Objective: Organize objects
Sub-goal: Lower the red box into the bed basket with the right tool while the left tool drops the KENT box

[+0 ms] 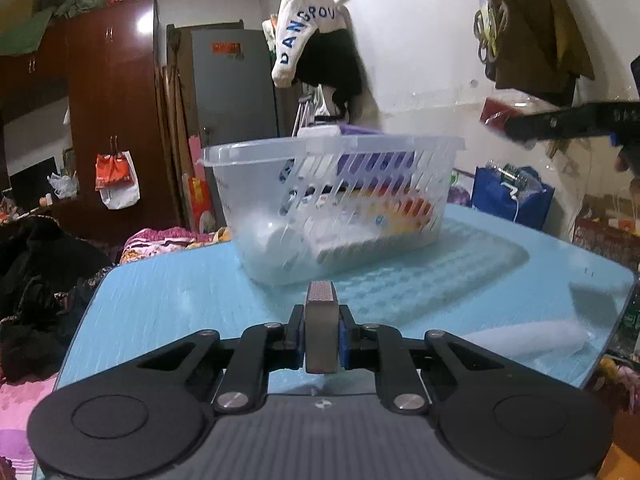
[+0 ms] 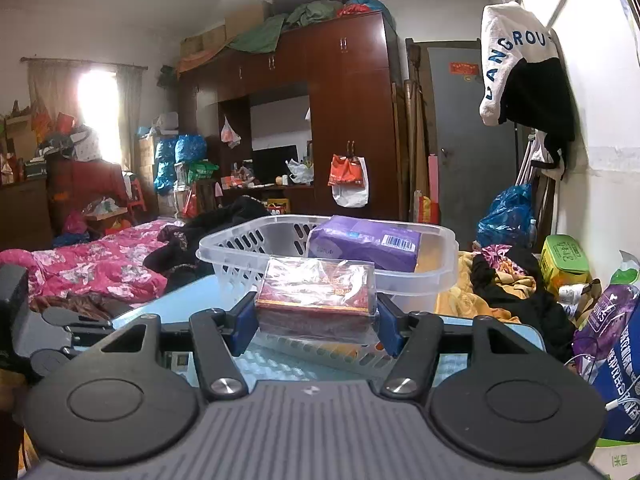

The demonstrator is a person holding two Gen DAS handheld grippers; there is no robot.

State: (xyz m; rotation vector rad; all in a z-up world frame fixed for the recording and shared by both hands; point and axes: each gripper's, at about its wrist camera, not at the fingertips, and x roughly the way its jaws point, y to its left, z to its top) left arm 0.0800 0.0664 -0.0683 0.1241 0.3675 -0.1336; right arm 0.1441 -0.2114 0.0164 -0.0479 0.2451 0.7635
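L gripper (image 1: pixel 320 336) has its fingers clamped on a small grey block (image 1: pixel 320 330), narrow end up w/ a pinkish textured top, held at 6 o'clock in the left wrist view, just above the blue tabletop (image 1: pixel 160 304). The clear slotted basket (image 1: pixel 400 148) sits at 12 o'clock ahead of it, already holding a purple pack (image 2: pixel 368 242) and other coloured packs behind the slots. R gripper (image 2: pixel 316 320) has fingers clamped on a red box in clear wrap (image 2: pixel 316 296), one pad on each short side, at centre of the right wrist view w/ the basket directly behind at 12 o'clock. Step in hand, prob.: carry both items over the rim and drop them in. To do it well: lift the block clear of the near rim before going fwd, since the basket wall is tall and light and a bump would likely shove it. Aim for the empty near-left part of the basket, not on top of the purple pack. Keep the grips square; the wrap on the red box looks slippery. Send one hand in at a time so the arms don't clash at the rim.
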